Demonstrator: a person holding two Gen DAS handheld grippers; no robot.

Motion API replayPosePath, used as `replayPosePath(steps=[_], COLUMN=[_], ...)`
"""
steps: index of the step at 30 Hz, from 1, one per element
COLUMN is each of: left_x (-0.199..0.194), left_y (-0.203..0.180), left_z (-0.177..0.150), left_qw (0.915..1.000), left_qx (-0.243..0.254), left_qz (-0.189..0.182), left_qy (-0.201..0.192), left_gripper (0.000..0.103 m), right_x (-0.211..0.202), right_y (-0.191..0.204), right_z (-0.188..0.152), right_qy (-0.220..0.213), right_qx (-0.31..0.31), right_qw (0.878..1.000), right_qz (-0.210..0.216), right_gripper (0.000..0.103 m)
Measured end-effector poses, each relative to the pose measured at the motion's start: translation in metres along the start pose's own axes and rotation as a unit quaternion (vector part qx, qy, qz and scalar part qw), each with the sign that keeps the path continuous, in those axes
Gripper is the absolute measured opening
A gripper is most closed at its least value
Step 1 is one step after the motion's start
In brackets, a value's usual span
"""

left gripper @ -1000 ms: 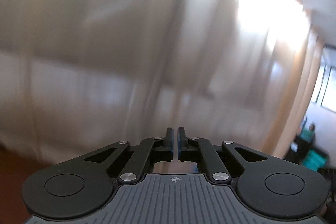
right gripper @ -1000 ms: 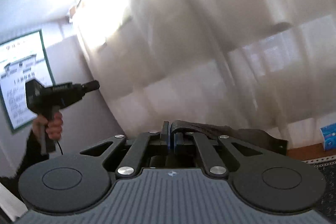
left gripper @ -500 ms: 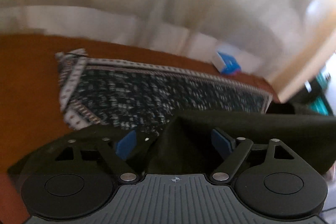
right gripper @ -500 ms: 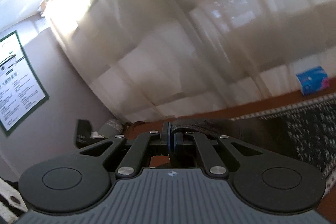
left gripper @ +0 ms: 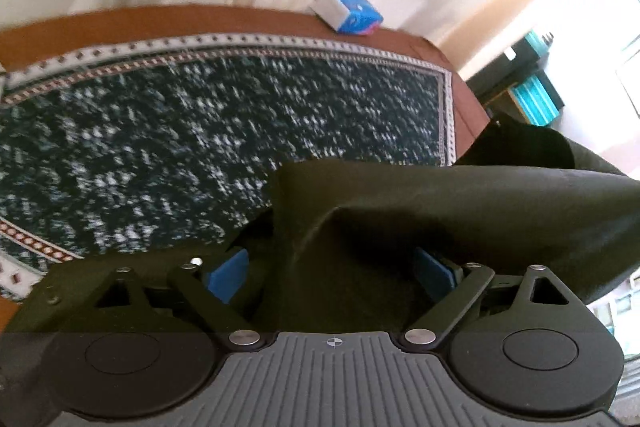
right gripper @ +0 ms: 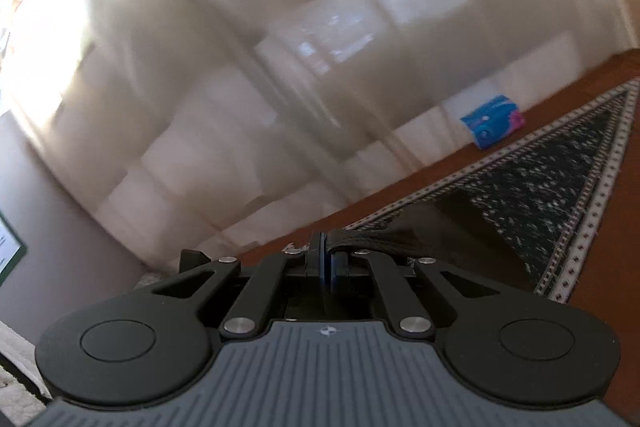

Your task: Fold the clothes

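A dark olive garment [left gripper: 460, 211] hangs across the left wrist view, draped between and over my left gripper [left gripper: 332, 267]. That gripper is open, its blue pads [left gripper: 226, 273] spread wide with cloth lying between them. My right gripper [right gripper: 326, 259] is shut on a ribbed edge of the same dark garment [right gripper: 380, 239], which trails off to the right. Both grippers are above a dark patterned cloth [left gripper: 200, 131] on a brown table [left gripper: 160, 19].
A blue and white tissue pack [left gripper: 348, 13] lies at the table's far edge, also in the right wrist view [right gripper: 494, 121]. Pale curtains [right gripper: 280, 67] hang behind the table. Dark furniture with a teal box [left gripper: 532, 95] stands beyond the table's right end.
My left gripper has opened and tipped down from the curtains toward the table, with the garment now over it. My right gripper stays shut on the garment and has tilted down toward the table.
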State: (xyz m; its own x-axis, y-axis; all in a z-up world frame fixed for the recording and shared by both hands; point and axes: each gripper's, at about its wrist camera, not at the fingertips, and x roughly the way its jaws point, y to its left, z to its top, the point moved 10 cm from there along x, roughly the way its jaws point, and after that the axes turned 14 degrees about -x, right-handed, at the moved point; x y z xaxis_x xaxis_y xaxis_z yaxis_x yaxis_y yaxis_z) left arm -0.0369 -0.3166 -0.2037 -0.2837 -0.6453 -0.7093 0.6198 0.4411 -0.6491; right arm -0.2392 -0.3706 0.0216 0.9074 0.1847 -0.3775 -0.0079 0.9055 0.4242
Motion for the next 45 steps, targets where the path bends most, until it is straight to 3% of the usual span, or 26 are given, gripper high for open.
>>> replayPosePath(steps=[2,3,4,6,9,13,17,21,23,28,33,37,42,45], left_x=[0.012,0.017,0.020,0.016,-0.011,-0.081,-0.160,-0.215,-0.230,-0.255,-0.256,-0.240,-0.201,-0.175], left_y=[0.000,0.000,-0.001,-0.011,-0.040,-0.084,-0.135,-0.188,-0.211,-0.253,-0.278,-0.271,-0.228,-0.198], left_z=[0.000,0.001,0.002,0.004,0.005,0.013,0.008,-0.012,-0.022,-0.046,-0.062,-0.061,-0.025,0.007], left_qw=[0.9995,0.9990,0.9978,0.9976,0.9976,0.9875,0.9668,0.9440,0.9341,0.9192,0.9160,0.9251,0.9370,0.9370], left_qx=[-0.020,-0.031,-0.046,-0.047,-0.005,0.019,0.045,0.071,0.082,0.084,0.084,0.062,0.013,-0.004], left_qz=[-0.022,-0.033,-0.047,-0.049,-0.034,-0.041,-0.036,-0.021,-0.016,-0.023,-0.018,-0.017,-0.016,-0.004], left_qy=[0.005,0.008,0.011,-0.011,-0.059,-0.151,-0.249,-0.322,-0.347,-0.384,-0.392,-0.374,-0.349,-0.349], left_gripper=[0.073,0.026,0.005,0.000,0.000,0.000,0.000,0.000,0.000,0.000,0.000,0.000,0.000,0.000], right_x=[-0.001,-0.002,-0.004,-0.004,-0.007,-0.017,-0.038,-0.066,-0.081,-0.110,-0.128,-0.122,-0.076,-0.032], right_y=[-0.003,-0.004,-0.005,-0.007,-0.008,-0.007,-0.002,0.004,0.007,0.010,0.004,-0.003,-0.013,-0.025], right_z=[-0.003,-0.004,-0.005,-0.003,0.004,0.025,0.053,0.082,0.095,0.121,0.139,0.150,0.152,0.150], right_qy=[-0.001,-0.002,-0.002,-0.004,-0.014,-0.038,-0.066,-0.093,-0.104,-0.126,-0.140,-0.131,-0.096,-0.067], right_qx=[0.007,0.009,0.010,0.009,0.007,-0.001,-0.022,-0.055,-0.072,-0.113,-0.135,-0.137,-0.127,-0.112], right_qw=[1.000,1.000,1.000,1.000,1.000,0.999,0.995,0.988,0.983,0.972,0.966,0.967,0.973,0.979], right_qz=[-0.009,-0.013,-0.015,-0.015,-0.006,0.024,0.070,0.115,0.134,0.165,0.173,0.170,0.167,0.159], right_gripper=[0.003,0.003,0.003,0.003,0.003,0.003,0.003,0.003,0.003,0.003,0.003,0.003,0.003,0.003])
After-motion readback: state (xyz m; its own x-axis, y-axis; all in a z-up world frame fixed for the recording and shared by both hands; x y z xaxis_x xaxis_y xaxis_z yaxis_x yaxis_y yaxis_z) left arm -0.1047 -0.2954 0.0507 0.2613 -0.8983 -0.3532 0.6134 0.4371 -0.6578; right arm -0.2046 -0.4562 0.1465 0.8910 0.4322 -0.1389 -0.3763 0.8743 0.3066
